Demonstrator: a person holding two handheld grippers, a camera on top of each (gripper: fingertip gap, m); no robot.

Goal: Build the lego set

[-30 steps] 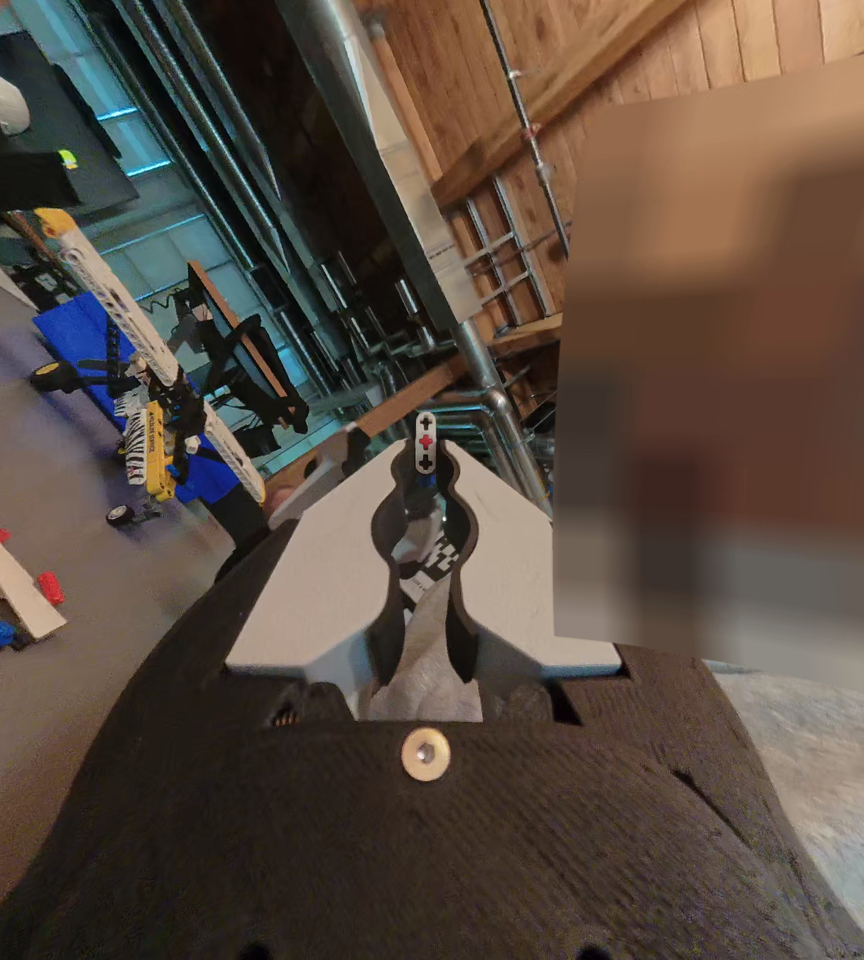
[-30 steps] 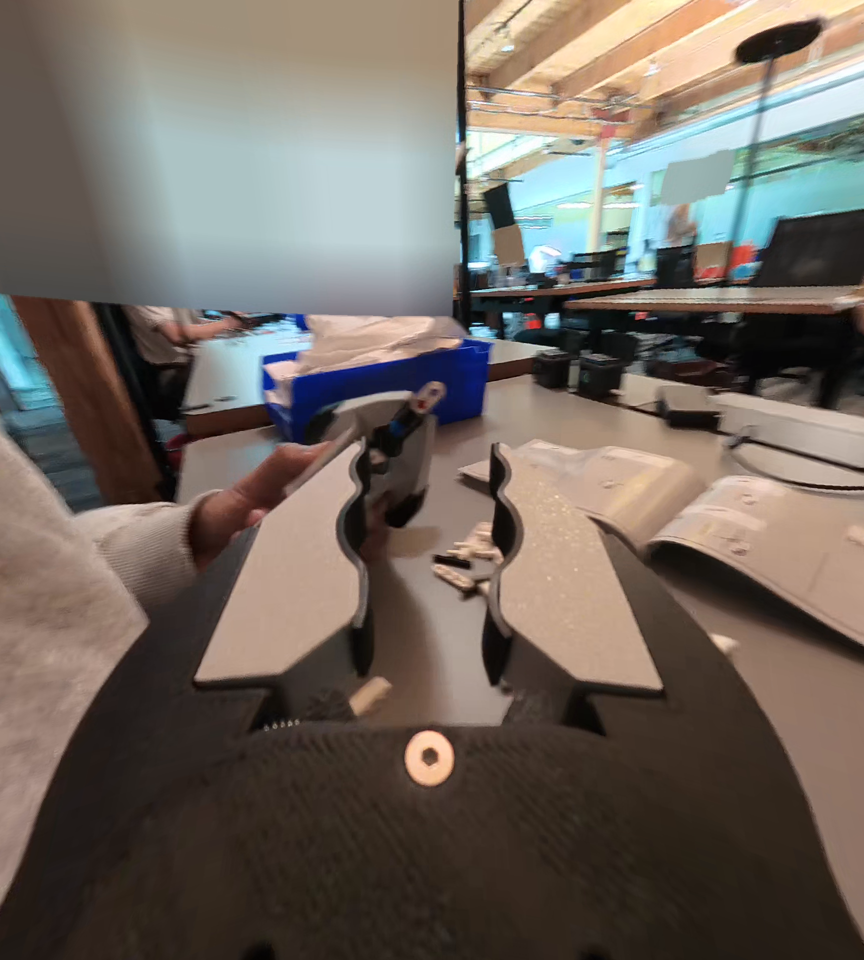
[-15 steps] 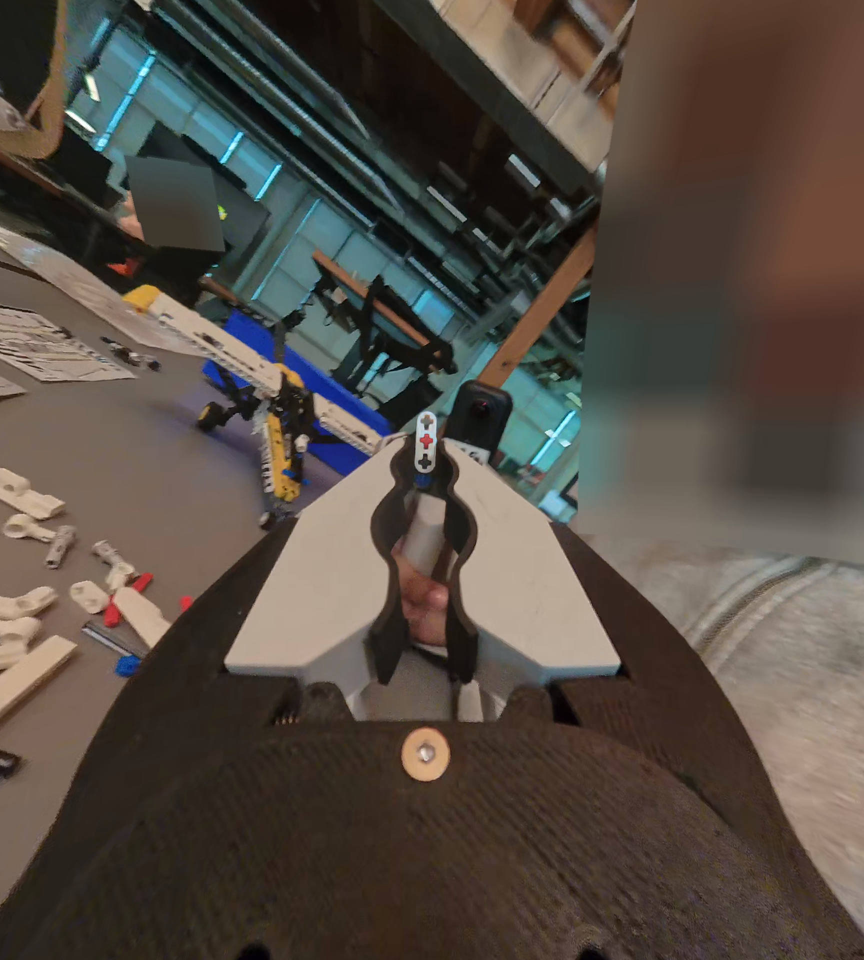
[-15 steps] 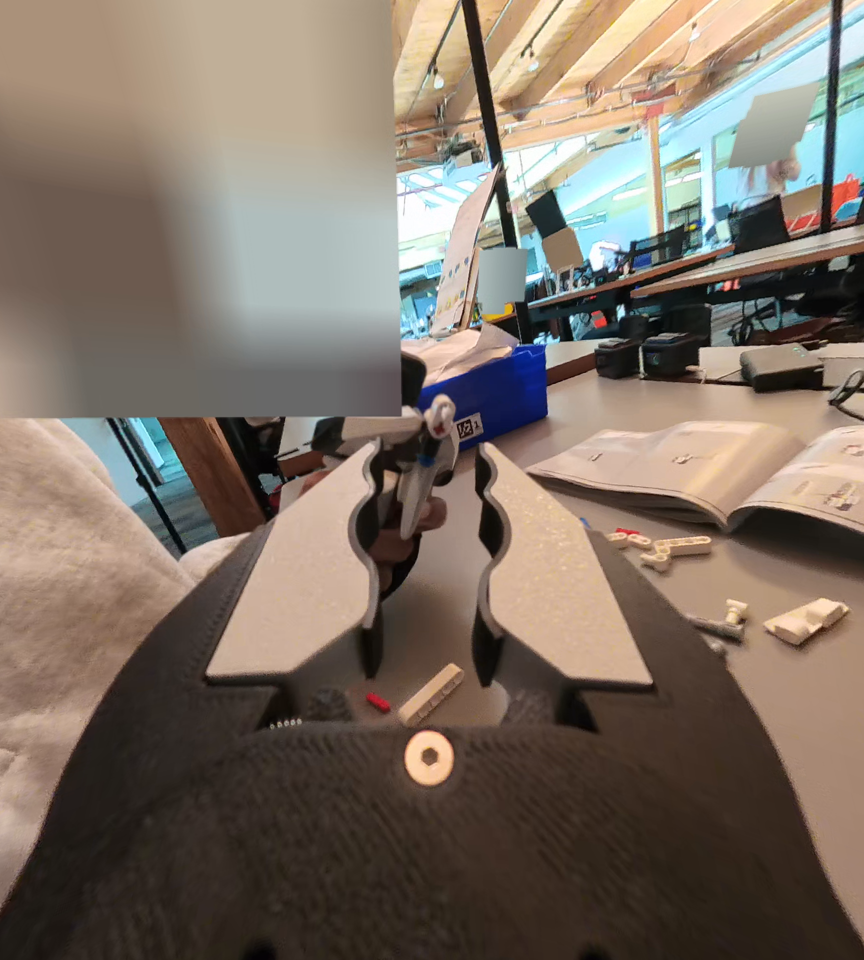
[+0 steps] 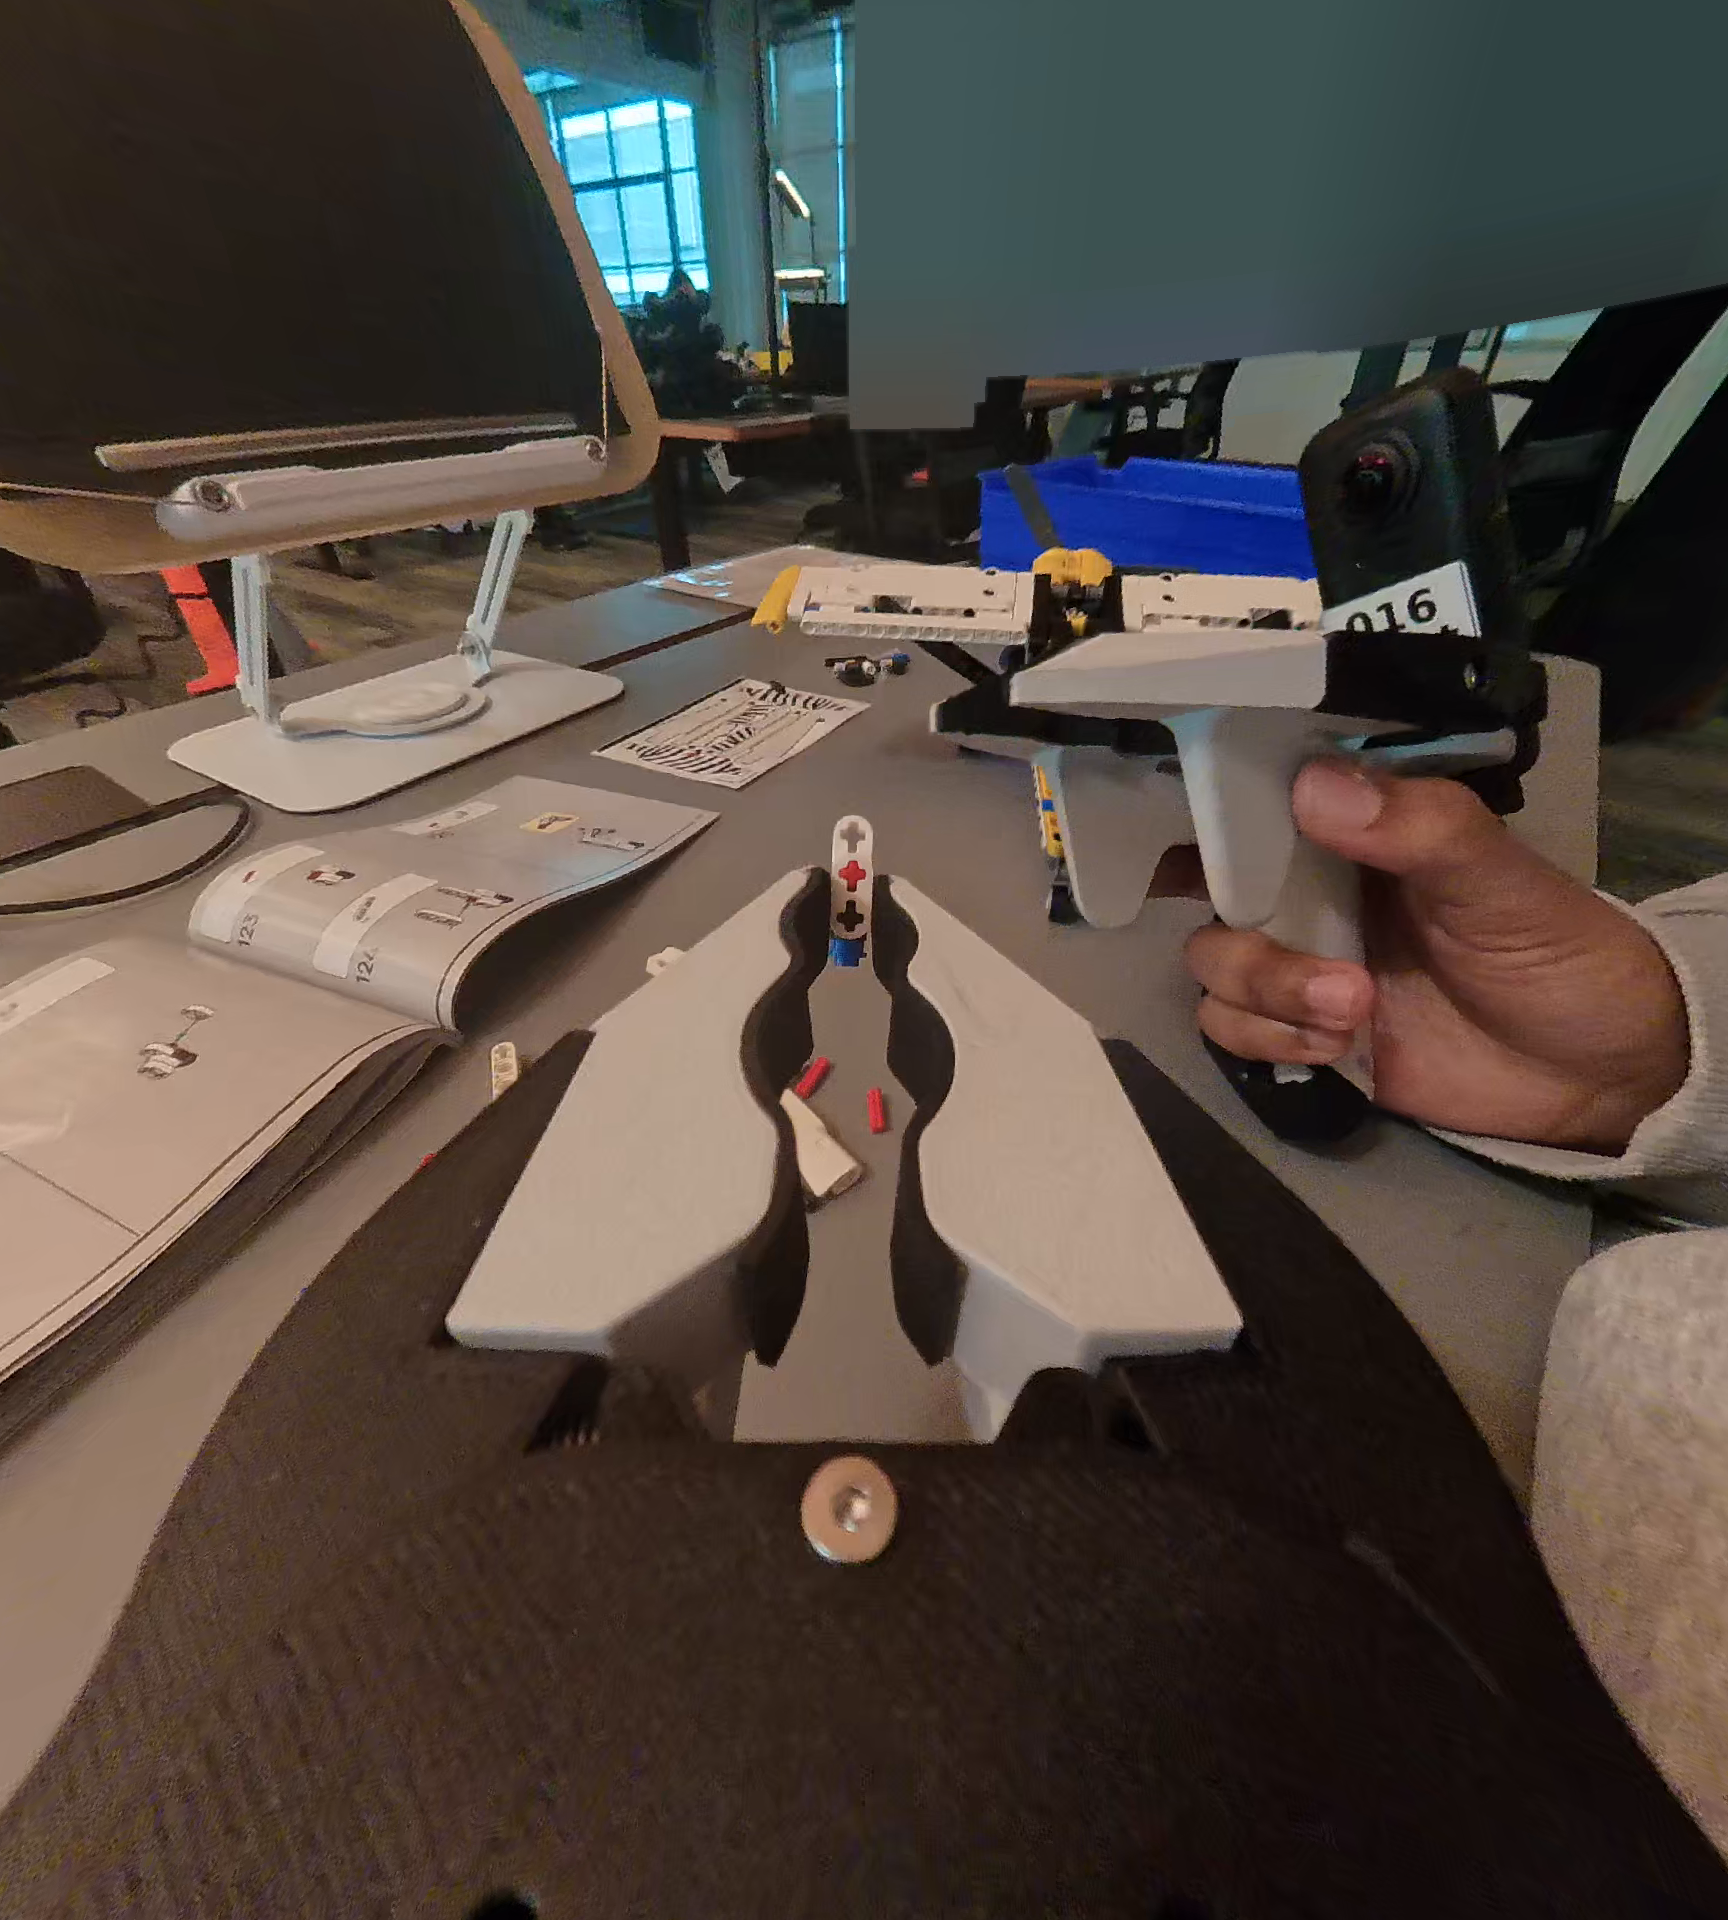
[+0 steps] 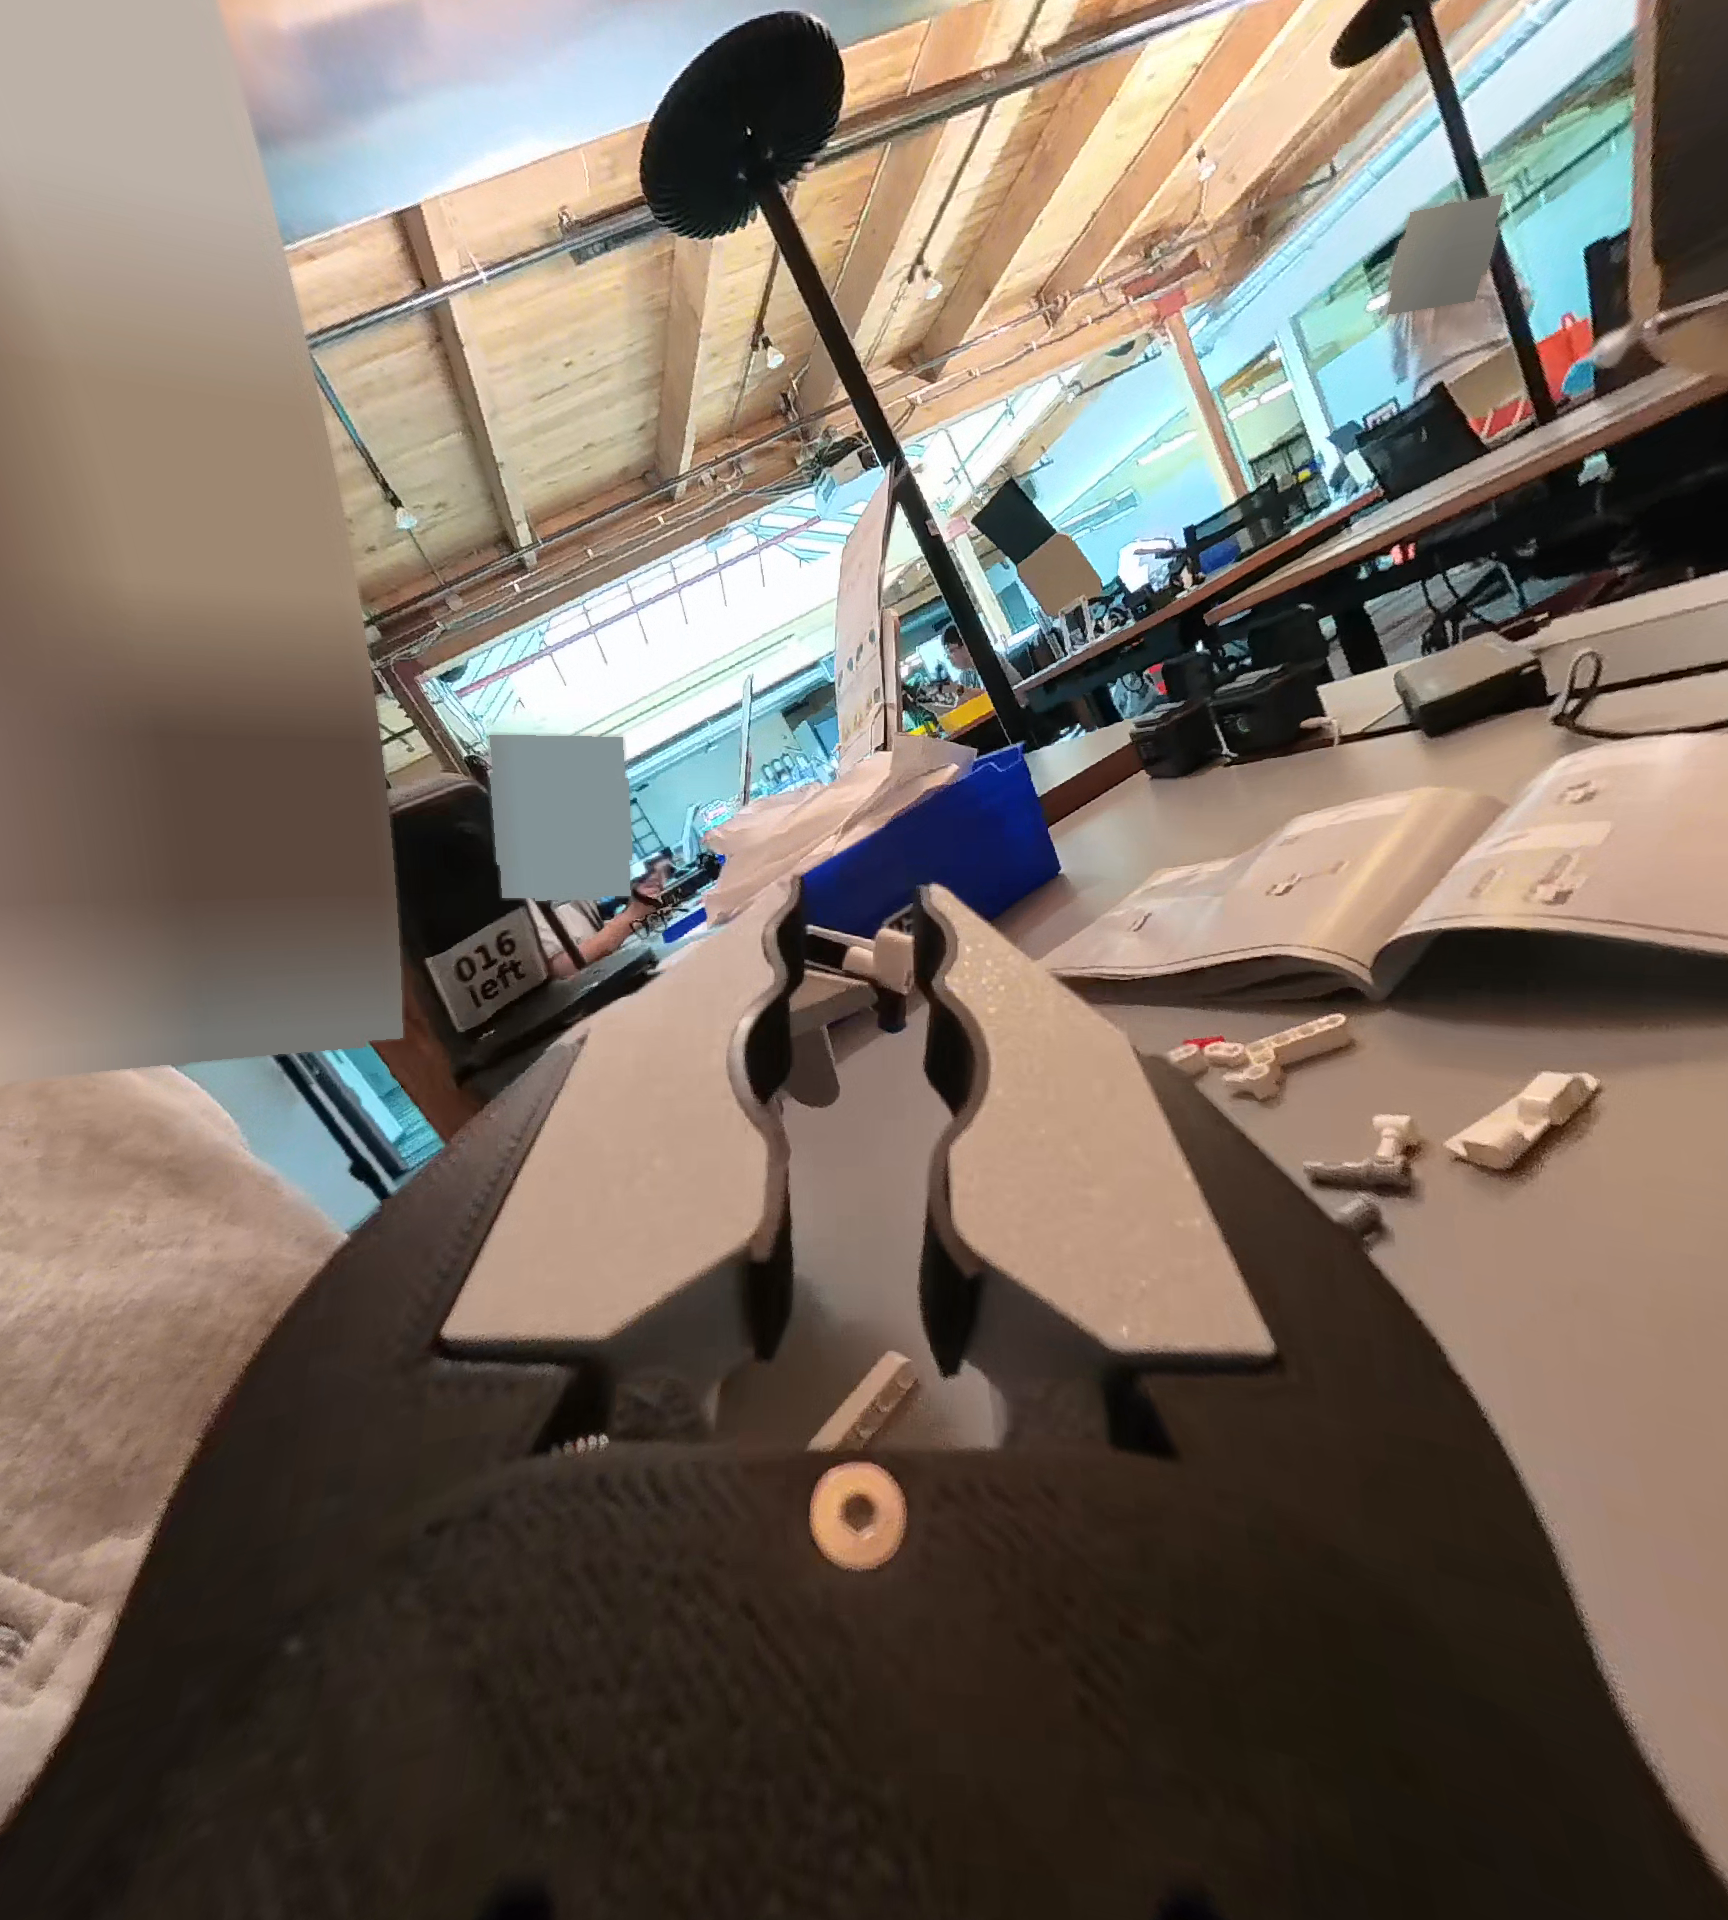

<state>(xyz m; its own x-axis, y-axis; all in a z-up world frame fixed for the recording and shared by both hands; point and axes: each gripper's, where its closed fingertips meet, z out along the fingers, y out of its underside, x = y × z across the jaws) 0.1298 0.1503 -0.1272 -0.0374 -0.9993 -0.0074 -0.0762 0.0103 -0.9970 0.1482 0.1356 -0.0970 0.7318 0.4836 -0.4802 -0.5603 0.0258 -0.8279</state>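
My left gripper (image 5: pixel 852 902) is shut on a small white lego beam (image 5: pixel 851 878) with a red and a black cross pin and a blue pin at its base; it holds the beam upright above the grey table (image 5: pixel 943 790). My right gripper (image 6: pixel 855 935) is open and empty. The beam in the left gripper's tips (image 6: pixel 886 958) shows just beyond and between its fingertips. In the left wrist view the right gripper (image 5: pixel 974 707) sits at the right, held by a hand (image 5: pixel 1442 977). The white and yellow lego model (image 5: pixel 1047 608) stands behind it.
An open instruction booklet (image 5: pixel 320 935) (image 6: pixel 1462 883) lies on the table. Loose white, grey and red pieces (image 6: pixel 1265 1055) (image 5: pixel 818 1138) are scattered about. A blue bin (image 6: pixel 933 852), a sticker sheet (image 5: pixel 735 727) and a monitor stand (image 5: pixel 382 717) stand farther back.
My left gripper has swung down from the ceiling and room to face the table, still shut on the small beam. My right gripper has tilted upward and stays open, with the beam now at its tips.
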